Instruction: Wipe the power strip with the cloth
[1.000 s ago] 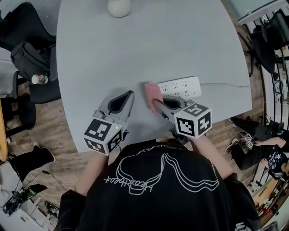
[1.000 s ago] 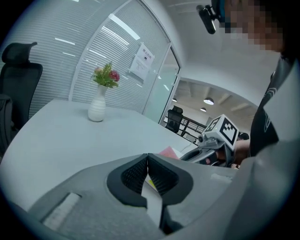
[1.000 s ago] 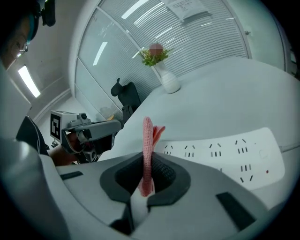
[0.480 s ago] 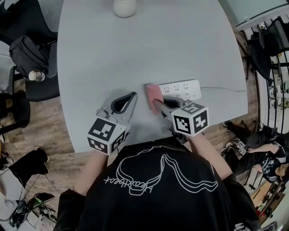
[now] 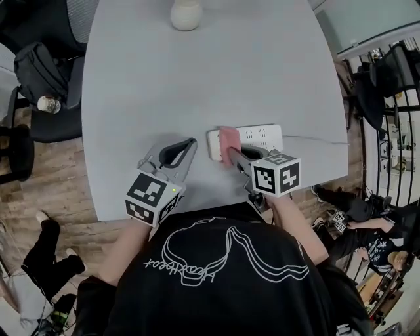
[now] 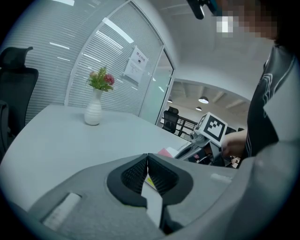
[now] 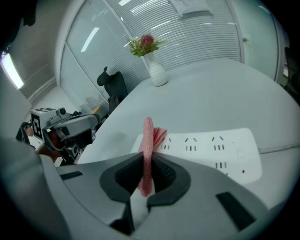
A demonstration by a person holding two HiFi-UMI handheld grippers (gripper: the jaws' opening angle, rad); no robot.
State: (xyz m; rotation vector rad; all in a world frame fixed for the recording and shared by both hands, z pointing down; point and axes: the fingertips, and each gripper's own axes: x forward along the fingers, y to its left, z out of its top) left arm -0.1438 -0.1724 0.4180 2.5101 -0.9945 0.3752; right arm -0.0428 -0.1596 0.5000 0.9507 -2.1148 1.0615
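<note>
Open table (image 5: 144, 79) lies beyond the power strip (image 5: 262, 136); only 1 vase (image 5: 186, 14) stands at its far edge.

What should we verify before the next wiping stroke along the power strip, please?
1. Grip on the cloth: the right gripper is shut on it; ok.
2. Cloth on the power strip: it lies over the strip near its left end in the head view; ok.
3. Sockets free of plugs: none plugged in; ok.
4. Left gripper clear: shut, empty, apart from the strip; ok.
5. Strip braced against sliding: nothing holds it; not ok.
6. Cloth pressure on the strip: cannot tell.
</note>
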